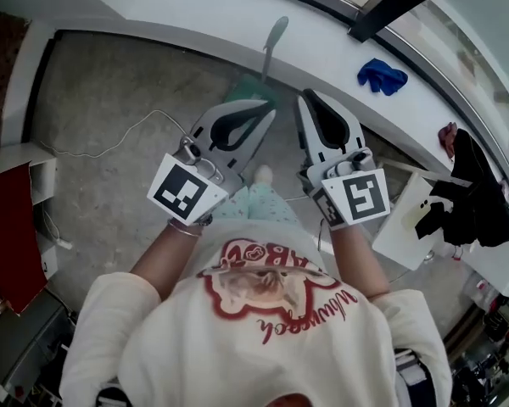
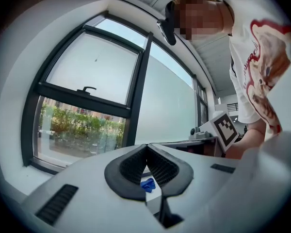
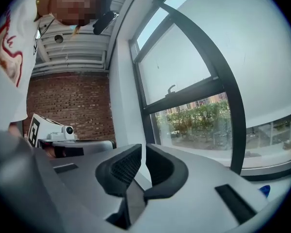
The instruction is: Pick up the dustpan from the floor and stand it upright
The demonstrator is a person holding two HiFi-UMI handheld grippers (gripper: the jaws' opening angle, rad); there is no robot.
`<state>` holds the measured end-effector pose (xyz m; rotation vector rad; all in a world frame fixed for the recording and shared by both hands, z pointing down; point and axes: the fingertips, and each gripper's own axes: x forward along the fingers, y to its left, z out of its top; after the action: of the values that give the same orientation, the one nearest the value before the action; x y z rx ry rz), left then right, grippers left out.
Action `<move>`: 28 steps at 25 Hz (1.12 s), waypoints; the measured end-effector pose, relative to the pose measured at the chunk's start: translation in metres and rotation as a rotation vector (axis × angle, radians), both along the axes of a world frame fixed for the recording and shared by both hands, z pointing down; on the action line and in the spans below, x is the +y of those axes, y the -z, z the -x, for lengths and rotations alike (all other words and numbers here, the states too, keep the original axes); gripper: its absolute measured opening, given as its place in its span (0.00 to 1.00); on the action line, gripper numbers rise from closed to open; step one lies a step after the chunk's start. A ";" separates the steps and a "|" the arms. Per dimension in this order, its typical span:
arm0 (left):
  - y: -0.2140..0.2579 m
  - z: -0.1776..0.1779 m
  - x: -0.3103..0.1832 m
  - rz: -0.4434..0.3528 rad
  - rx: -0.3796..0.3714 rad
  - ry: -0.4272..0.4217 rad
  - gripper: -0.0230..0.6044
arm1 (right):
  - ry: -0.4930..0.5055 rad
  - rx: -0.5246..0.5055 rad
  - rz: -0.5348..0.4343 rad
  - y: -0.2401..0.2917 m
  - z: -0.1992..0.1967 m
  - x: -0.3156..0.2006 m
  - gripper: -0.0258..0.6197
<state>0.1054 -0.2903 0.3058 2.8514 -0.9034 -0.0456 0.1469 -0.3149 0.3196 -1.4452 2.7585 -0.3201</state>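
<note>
The teal dustpan (image 1: 256,85) stands upright on the floor, its handle (image 1: 276,36) leaning against the white window ledge (image 1: 195,11). Both grippers are held level above the floor, just short of it, and neither touches it. My left gripper (image 1: 268,108) is shut with its tips meeting (image 2: 146,147) and nothing in it. My right gripper (image 1: 309,98) has its jaws drawn together to a thin slit (image 3: 143,152), also with nothing between them. The dustpan is out of sight in both gripper views, which face the window.
A blue cloth (image 1: 382,75) lies on the ledge and shows through the left jaws (image 2: 147,185). A white cable (image 1: 119,138) trails over the concrete floor. A white box (image 1: 407,219) with dark clothing (image 1: 475,193) stands at the right, a red panel (image 1: 4,227) at the left.
</note>
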 end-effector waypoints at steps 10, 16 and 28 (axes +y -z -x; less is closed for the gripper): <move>0.028 -0.003 0.038 -0.012 -0.023 -0.019 0.07 | 0.087 -0.060 -0.078 0.052 0.002 0.033 0.08; 0.047 0.005 0.058 -0.050 0.000 -0.047 0.07 | 0.072 -0.050 -0.098 0.065 0.007 0.042 0.08; 0.077 0.099 0.147 -0.116 0.101 -0.193 0.07 | -0.105 0.009 -0.190 0.100 0.085 0.141 0.08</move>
<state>0.0065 -0.1433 0.2283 2.9968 -0.6224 -0.2245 0.0619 -0.1739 0.2197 -1.5375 2.6222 -0.0483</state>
